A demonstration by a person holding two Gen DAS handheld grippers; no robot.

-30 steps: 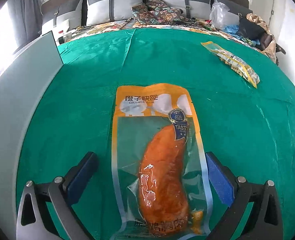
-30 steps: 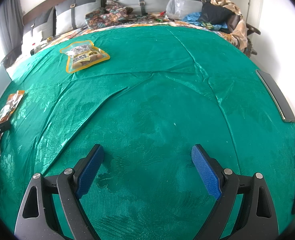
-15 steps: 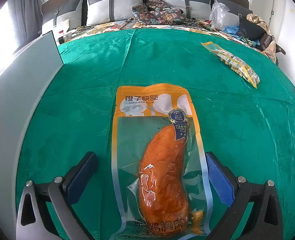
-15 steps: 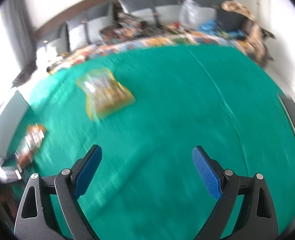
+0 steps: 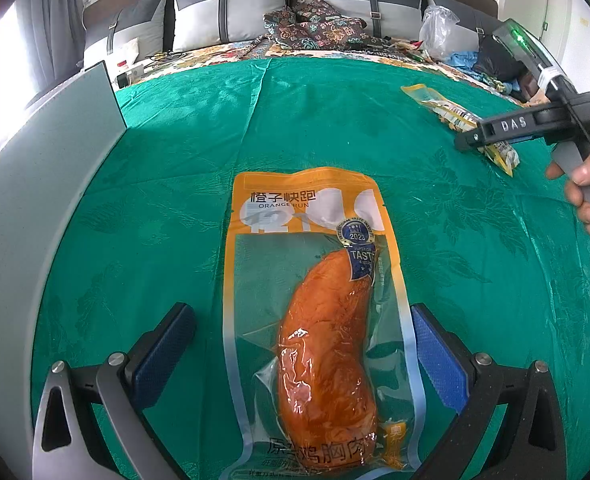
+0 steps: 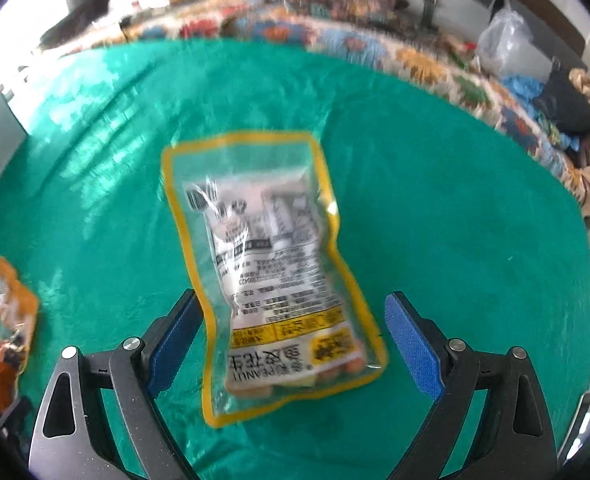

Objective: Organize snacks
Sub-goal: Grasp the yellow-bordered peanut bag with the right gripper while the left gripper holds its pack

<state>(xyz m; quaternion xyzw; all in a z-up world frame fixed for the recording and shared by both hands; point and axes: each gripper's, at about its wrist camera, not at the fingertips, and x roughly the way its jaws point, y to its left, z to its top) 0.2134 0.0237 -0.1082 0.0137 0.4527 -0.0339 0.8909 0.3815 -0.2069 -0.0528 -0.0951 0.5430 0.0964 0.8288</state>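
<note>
While glossy green cloth [image 5: 335,128] covered everything ahead, the left gripper [image 5: 303,354] stood spread around a long orange chicken-breast pouch [image 5: 315,320] lying flat. The right gripper [image 6: 291,336] straddled, fingers apart, a crinkly yellow-edged peanut packet [image 6: 271,272].

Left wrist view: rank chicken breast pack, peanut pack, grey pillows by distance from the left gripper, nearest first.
1. chicken breast pack: between the open fingers of the left gripper.
2. peanut pack: far right on the green cloth.
3. grey pillows: at the back.
</note>
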